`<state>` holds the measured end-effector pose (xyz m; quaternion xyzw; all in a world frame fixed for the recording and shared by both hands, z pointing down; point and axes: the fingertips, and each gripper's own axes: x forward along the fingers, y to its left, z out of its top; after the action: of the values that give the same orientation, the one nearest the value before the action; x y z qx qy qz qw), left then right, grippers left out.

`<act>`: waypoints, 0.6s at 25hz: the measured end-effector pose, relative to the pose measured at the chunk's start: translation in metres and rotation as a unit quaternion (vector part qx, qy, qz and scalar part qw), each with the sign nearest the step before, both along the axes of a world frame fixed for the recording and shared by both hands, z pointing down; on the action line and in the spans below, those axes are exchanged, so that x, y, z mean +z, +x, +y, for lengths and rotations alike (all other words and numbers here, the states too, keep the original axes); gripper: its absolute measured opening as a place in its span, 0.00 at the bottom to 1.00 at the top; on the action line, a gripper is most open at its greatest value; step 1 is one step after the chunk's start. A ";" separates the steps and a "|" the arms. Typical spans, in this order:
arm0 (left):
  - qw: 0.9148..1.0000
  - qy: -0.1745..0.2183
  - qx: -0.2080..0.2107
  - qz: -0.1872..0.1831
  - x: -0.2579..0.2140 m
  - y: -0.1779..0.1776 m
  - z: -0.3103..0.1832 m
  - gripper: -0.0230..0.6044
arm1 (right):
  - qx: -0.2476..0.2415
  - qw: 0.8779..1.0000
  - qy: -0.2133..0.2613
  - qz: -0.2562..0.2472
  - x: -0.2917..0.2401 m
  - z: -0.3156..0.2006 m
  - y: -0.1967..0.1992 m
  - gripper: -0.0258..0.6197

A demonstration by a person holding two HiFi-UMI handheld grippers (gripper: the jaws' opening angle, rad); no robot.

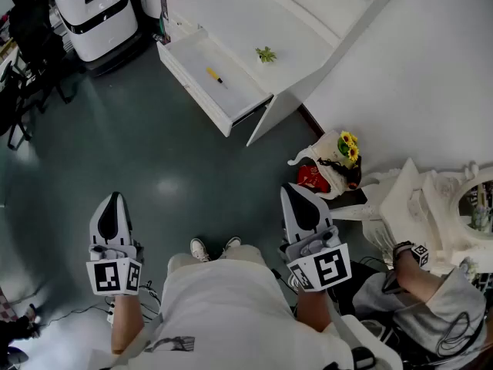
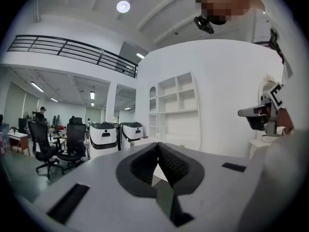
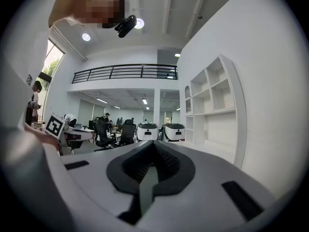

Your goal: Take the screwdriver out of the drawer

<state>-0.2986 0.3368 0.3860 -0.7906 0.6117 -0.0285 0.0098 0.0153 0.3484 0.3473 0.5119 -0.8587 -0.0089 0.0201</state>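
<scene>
The screwdriver (image 1: 215, 75) lies in the open drawer (image 1: 235, 85), far ahead and well apart from both grippers. The left gripper (image 1: 113, 206) and right gripper (image 1: 300, 203) hold their fingers closed, empty.

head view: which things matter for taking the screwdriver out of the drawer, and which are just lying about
For the job: screwdriver, open drawer, left gripper, right gripper.
Lying about: green sprig on the desk, yellow flowers, red bag.
</scene>
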 end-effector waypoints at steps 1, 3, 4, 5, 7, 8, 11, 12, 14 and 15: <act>1.000 0.002 0.001 -0.002 -0.003 0.003 0.002 0.06 | 0.002 1.000 -0.002 -0.002 0.000 0.003 0.004 0.05; 1.000 0.004 0.002 -0.003 -0.009 0.008 0.004 0.06 | 0.004 1.000 -0.006 -0.004 0.000 0.009 0.012 0.05; 1.000 0.005 0.002 -0.001 -0.011 0.011 0.005 0.06 | 0.005 1.000 -0.007 -0.006 -0.001 0.011 0.015 0.05; 1.000 0.006 0.002 0.001 -0.012 0.014 0.005 0.06 | 0.005 1.000 -0.007 -0.006 -0.001 0.012 0.019 0.05; 1.000 0.006 0.003 0.008 -0.014 0.020 0.003 0.06 | 0.007 1.000 -0.006 -0.006 -0.002 0.012 0.025 0.05; 1.000 0.006 0.006 0.010 -0.014 0.023 0.003 0.06 | 0.008 1.000 -0.005 -0.006 -0.003 0.013 0.027 0.05; 1.000 0.011 0.014 0.014 -0.015 0.029 0.001 0.06 | -0.004 1.000 -0.002 -0.015 -0.006 0.015 0.032 0.05; 1.000 0.015 0.011 0.012 -0.018 0.029 0.000 0.06 | -0.012 1.000 0.000 -0.024 -0.008 0.016 0.034 0.05; 0.999 0.032 -0.003 0.001 -0.027 0.026 -0.004 0.14 | -0.024 0.999 0.010 -0.042 -0.015 0.019 0.039 0.05; 0.999 0.041 -0.012 -0.009 -0.033 0.024 -0.008 0.37 | -0.027 0.998 0.014 -0.046 -0.017 0.019 0.043 0.05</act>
<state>-0.2741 0.3291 0.3532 -0.7821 0.6213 -0.0108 0.0477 0.0579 0.3675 0.3302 0.4885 -0.8721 0.0024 -0.0270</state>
